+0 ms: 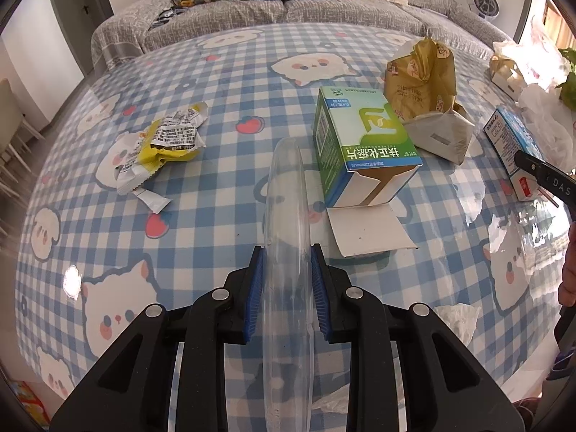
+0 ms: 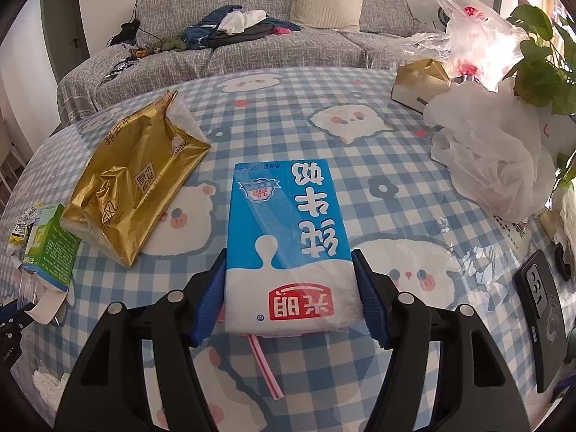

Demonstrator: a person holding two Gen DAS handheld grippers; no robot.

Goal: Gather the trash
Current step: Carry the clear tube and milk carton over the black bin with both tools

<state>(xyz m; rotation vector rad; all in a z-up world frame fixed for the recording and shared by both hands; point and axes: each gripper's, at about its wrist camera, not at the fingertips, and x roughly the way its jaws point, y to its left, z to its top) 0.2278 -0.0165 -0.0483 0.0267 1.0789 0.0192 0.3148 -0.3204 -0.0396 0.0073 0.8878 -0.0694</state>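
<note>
My left gripper (image 1: 287, 280) clamps a clear plastic tray (image 1: 287, 216) edge-on; my right gripper (image 2: 289, 295) squeezes a blue-and-white milk carton (image 2: 288, 237), striped straw (image 2: 264, 367) attached.

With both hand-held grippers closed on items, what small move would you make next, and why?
Probably lift the right hand-held gripper straight up: its pads flank the milk carton, which lies flat on the table, while the left hand-held gripper already grips the clear plastic container.

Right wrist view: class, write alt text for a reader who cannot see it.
The right gripper clamps a blue-and-white milk carton lying flat on a blue checked tablecloth, its striped straw sticking out toward the camera. A crumpled gold bag lies left, white plastic bags right.
</note>
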